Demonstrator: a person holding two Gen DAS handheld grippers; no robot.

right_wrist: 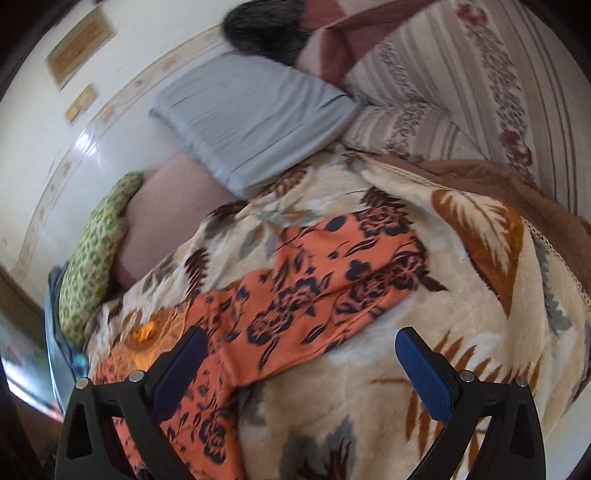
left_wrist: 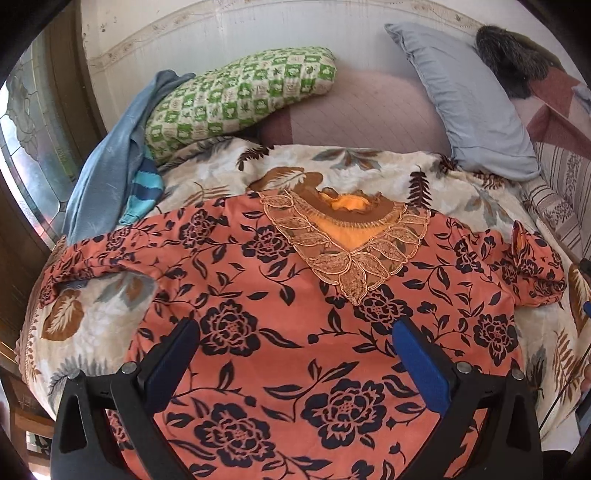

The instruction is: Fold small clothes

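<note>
An orange top with dark floral print [left_wrist: 295, 295] lies spread flat, front up, on a cream leaf-patterned blanket [left_wrist: 85, 332]. Its embroidered V-neck [left_wrist: 343, 243] points toward me and both sleeves reach out sideways. My left gripper [left_wrist: 295, 328] hovers open over the chest of the top, nothing between its blue pads. In the right wrist view the top's right sleeve [right_wrist: 325, 277] stretches across the blanket [right_wrist: 461, 295]. My right gripper [right_wrist: 301, 338] is open just above the blanket beside that sleeve, its left finger [right_wrist: 184, 365] over the fabric.
A green checked pillow [left_wrist: 236, 99], a blue garment [left_wrist: 110, 166] and a grey pillow [left_wrist: 469, 99] lie at the head of the bed against a white wall. A striped blanket [right_wrist: 443, 92] and a dark furry thing [right_wrist: 266, 26] are heaped at the right.
</note>
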